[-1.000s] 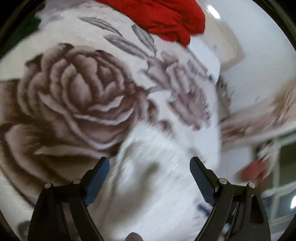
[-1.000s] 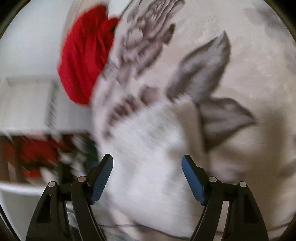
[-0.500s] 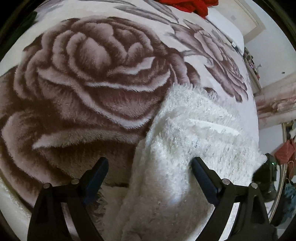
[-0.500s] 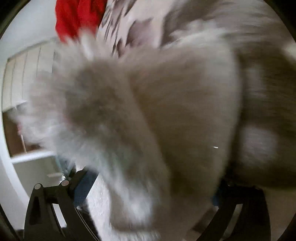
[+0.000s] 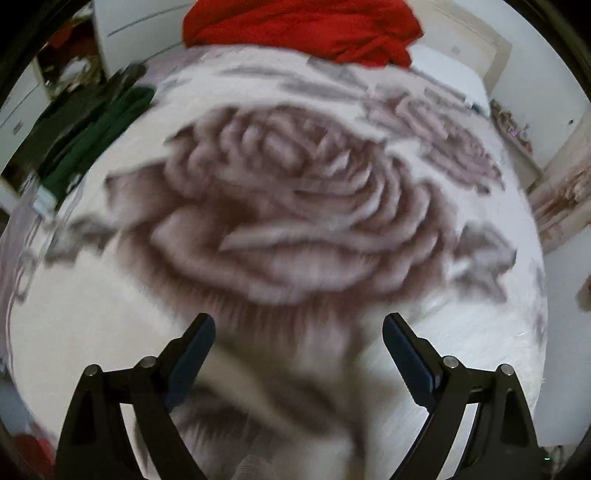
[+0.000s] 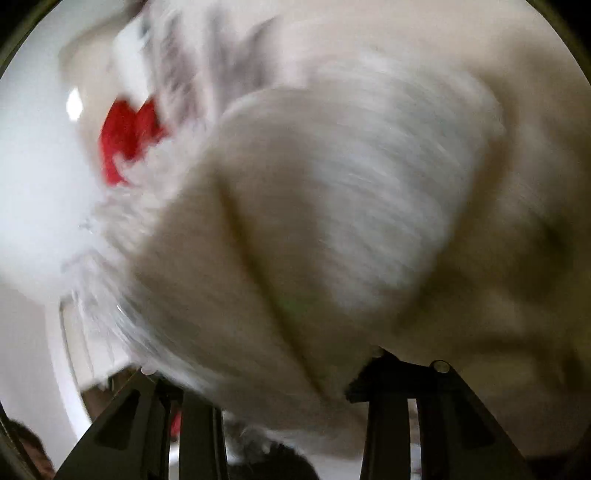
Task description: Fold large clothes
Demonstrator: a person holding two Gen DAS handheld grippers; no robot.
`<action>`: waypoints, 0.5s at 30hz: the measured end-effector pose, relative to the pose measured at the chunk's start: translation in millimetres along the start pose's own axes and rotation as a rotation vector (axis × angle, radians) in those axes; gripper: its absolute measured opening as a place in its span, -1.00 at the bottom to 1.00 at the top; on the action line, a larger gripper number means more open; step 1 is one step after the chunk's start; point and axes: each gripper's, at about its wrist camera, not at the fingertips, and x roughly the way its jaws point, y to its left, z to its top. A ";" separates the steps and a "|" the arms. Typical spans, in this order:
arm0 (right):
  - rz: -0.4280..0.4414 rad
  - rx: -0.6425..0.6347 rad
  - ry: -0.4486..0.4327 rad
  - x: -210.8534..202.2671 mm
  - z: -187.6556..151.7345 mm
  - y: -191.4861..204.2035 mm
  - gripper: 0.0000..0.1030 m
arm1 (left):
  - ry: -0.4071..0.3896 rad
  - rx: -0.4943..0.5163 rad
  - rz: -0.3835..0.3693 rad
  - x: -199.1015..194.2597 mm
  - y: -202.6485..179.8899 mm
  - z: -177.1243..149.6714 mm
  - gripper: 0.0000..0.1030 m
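The white fluffy garment (image 6: 332,206) fills the right wrist view, blurred, and bulges over the right gripper (image 6: 280,369). It hides both pads. The jaws are closing with the fabric bunched between them, and I cannot see whether the pads press on it. In the left wrist view the left gripper (image 5: 301,343) stands open above the rose-patterned blanket (image 5: 288,206). Nothing is pinched between its blue pads (image 5: 195,350). A white blurred stretch of the garment (image 5: 469,343) lies just to the right of its right finger.
A red garment (image 5: 303,26) is piled at the far end of the bed and also shows in the right wrist view (image 6: 125,140). Dark green clothing (image 5: 92,133) lies at the blanket's left edge. White cupboards (image 5: 140,33) stand behind.
The left gripper has moved off the white garment, which now lies to its lower right. The right gripper's fingers have drawn closer together under the garment.
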 end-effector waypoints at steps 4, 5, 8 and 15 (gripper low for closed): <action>-0.149 0.050 0.024 -6.9 -0.6 -44.8 0.13 | 0.152 -0.005 -0.020 20.6 6.6 -49.2 0.81; -0.184 0.022 0.040 -13.3 4.0 -40.1 0.14 | 0.148 -0.017 -0.029 20.8 7.5 -60.2 0.81; -0.288 -0.094 0.045 -40.3 11.7 -8.4 0.14 | 0.117 -0.029 -0.066 11.4 2.3 -73.3 0.81; -0.470 -0.637 0.082 -30.2 35.1 144.7 0.31 | 0.107 0.032 -0.074 5.3 -27.5 -75.4 0.81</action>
